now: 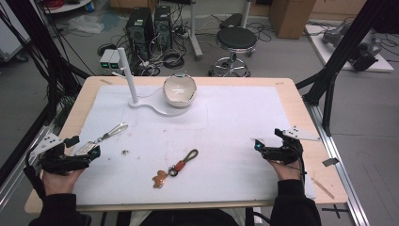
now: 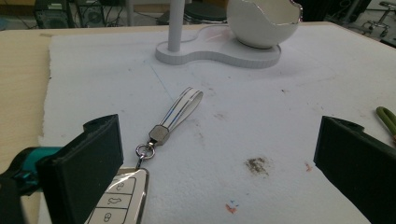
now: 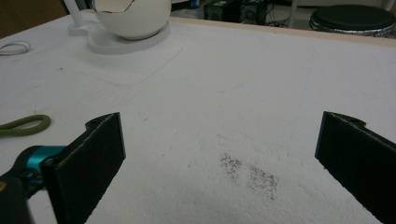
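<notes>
A white car key fob (image 2: 119, 198) with a white strap (image 2: 180, 109) lies on the white mat. In the high view this key (image 1: 101, 139) rests at the mat's left side. My left gripper (image 1: 84, 147) is low over the fob end, its jaws wide apart. In the left gripper view the gripper (image 2: 217, 154) is open, and the fob sits just inside the left jaw without being pressed. A keychain (image 1: 176, 167) with a green loop and a brown charm lies near the front middle. My right gripper (image 1: 270, 140) hovers open at the mat's right, nothing between its fingers (image 3: 93, 158).
A white bowl (image 1: 179, 90) with a chipped rim sits on a white stand (image 1: 155, 109) with an upright post (image 1: 127, 70) at the back middle. The green loop (image 3: 25, 125) is left of my right gripper. Dark smudges (image 3: 252, 175) mark the mat. A stool (image 1: 235, 40) stands beyond the table.
</notes>
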Demonstrator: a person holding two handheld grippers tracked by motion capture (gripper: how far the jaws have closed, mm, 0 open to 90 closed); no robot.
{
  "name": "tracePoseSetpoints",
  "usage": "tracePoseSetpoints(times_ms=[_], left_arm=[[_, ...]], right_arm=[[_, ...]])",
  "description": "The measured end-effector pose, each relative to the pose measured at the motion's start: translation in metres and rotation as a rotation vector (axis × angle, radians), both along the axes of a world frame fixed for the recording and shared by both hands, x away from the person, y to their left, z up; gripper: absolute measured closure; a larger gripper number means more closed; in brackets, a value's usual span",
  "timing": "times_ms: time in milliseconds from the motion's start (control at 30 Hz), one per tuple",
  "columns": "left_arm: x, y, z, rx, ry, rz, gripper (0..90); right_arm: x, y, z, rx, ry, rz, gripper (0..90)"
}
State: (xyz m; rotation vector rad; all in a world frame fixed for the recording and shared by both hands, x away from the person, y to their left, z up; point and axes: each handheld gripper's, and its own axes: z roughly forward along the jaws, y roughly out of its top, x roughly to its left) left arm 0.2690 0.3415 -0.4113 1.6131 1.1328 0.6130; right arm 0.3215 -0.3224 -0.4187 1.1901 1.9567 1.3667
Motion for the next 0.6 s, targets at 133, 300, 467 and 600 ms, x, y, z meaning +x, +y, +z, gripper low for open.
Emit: tracePoseSetpoints(times_ms=[133,300,467,600], left_arm=[[0.0009,-0.0007,0.0,0.003,0.005,-0.002,1.8],[0.0006,-0.0012,0.0001,0.007,0.008,-0.003,1.8],[0.0008,-0.0014,0.0011,0.004,0.013,-0.005,1.8],[0.0013,-0.0072,0.0048,0.015,0.008,-0.021,1.8]], right_arm=[[0.0,0.0009,-0.0007,-0.007,0.003,0.005,0.5],[-0.0003,0.0016,-0.0007,-0.009,0.002,0.001,0.6],[0.0002,0.0028,-0.0015,-0.027,0.005,-0.01,0.6],[0.0017,0.002,-0.0032,-0.025,0.024,-0.018,0.6]])
